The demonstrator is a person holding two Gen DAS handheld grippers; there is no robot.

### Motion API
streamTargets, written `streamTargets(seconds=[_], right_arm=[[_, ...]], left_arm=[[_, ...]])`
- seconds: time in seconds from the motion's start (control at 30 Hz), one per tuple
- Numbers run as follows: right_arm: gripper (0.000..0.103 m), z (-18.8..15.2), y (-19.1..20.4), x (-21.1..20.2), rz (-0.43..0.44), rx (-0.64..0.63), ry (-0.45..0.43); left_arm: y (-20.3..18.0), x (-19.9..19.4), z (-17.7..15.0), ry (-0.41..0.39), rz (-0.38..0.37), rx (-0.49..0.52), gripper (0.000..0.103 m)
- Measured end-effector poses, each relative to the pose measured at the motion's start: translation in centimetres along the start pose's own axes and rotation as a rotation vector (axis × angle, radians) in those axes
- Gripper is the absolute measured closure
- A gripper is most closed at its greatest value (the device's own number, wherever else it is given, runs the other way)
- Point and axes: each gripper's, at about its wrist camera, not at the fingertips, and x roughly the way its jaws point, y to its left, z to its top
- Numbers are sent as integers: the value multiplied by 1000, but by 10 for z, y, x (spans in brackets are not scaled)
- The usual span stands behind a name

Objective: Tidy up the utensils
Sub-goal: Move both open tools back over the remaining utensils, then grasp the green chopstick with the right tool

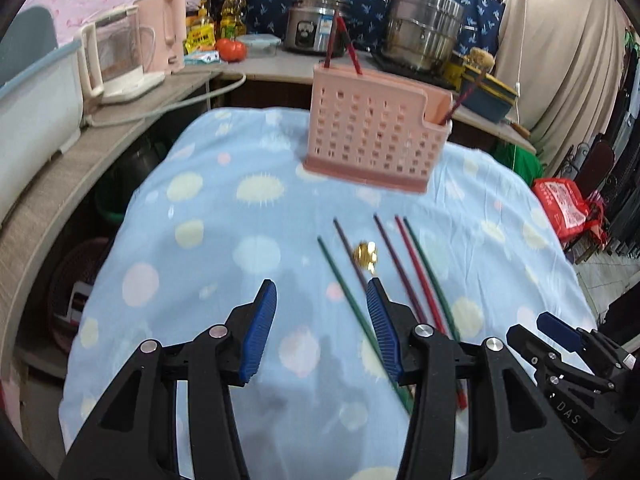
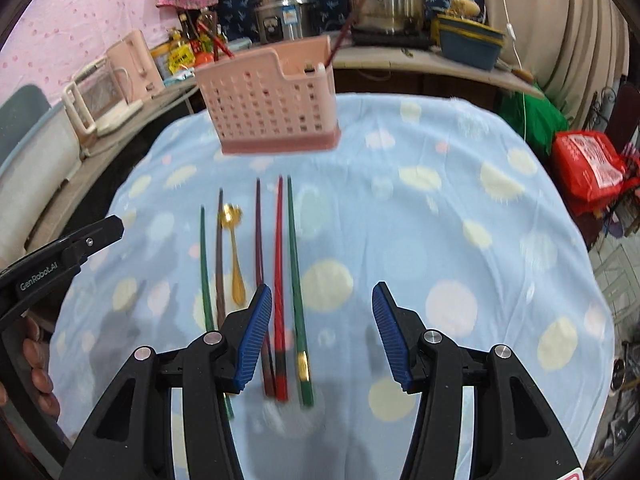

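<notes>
- The left tool (image 1: 321,294) hangs over the table (image 1: 192,208), which wears a light blue spotted cloth. Its blue pads stand about half apart and hold nothing.
- The right tool (image 2: 322,298) is the same: pads about half apart, nothing between them but the cloth and the thick ends of some chopsticks lying under it.
- The utensils lie in a row on the cloth: a green chopstick (image 2: 205,276) on the left, a brown chopstick (image 2: 219,256) beside it, then a gold spoon (image 2: 236,256), a purple chopstick (image 2: 259,236), a red chopstick (image 2: 279,264) and a second green chopstick (image 2: 295,276).
- The pink holder (image 2: 272,104) stands upright at the far side of the table, well apart from the row. Some chopsticks already stand in it — two at one end, one in the low compartment at the other.
- Risk one: the red chopstick and the second green one lie nearly touching, so I judge that a closing tool can catch both, or push one aside.
- Risk two: the sticks are thin and flat on soft cloth — the pads may pinch the cloth with them, or the stick may roll away.
- Risk three: the two tools are close to each other over the same row, so they could collide.
- Risk four: the holder looks light; a long stick pushed against its rim could tip it.
</notes>
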Motion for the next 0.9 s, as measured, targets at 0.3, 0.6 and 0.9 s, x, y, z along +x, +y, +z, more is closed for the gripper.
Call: streamTargets(seconds=[0.3, 0.6, 0.9], right_arm=[[54, -45, -6, 15, -4, 26, 72], [70, -51, 3, 24, -6, -2, 90], [84, -53, 8, 32, -2, -18, 102]], left_arm=[[-5, 10, -55, 89, 9, 7, 58], [-7, 10, -72, 114, 2, 21, 58], [-19, 8, -79, 128, -18, 44, 58]])
